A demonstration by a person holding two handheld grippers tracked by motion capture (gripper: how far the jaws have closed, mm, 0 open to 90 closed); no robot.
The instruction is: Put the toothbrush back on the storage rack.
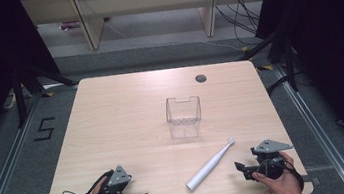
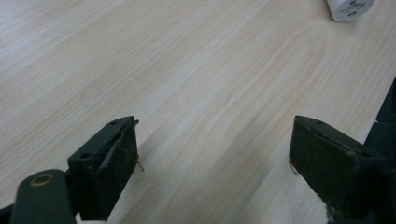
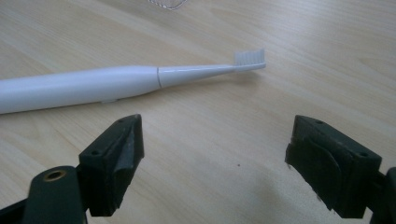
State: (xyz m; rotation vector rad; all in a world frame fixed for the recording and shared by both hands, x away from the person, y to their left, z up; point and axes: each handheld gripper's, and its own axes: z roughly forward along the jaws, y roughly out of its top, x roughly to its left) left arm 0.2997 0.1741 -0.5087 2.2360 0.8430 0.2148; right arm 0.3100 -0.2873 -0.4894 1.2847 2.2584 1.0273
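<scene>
Toothbrush (image 1: 211, 164) beside clear container (image 1: 183, 117)

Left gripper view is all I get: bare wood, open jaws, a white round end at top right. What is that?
Observer: The butt of an electric toothbrush. It lies flat on the table, between the two grippers.
Operator: Which way is the head?
Observer: Toward the far right in the high view, bristles up off the wood.
Operator: Right gripper on it?
Observer: No. The right gripper is open, its jaws short of the brush with nothing between them.
Operator: Anything else on the table?
Observer: A clear plastic box, upright and open-topped, beyond the brush near mid-table.
</scene>
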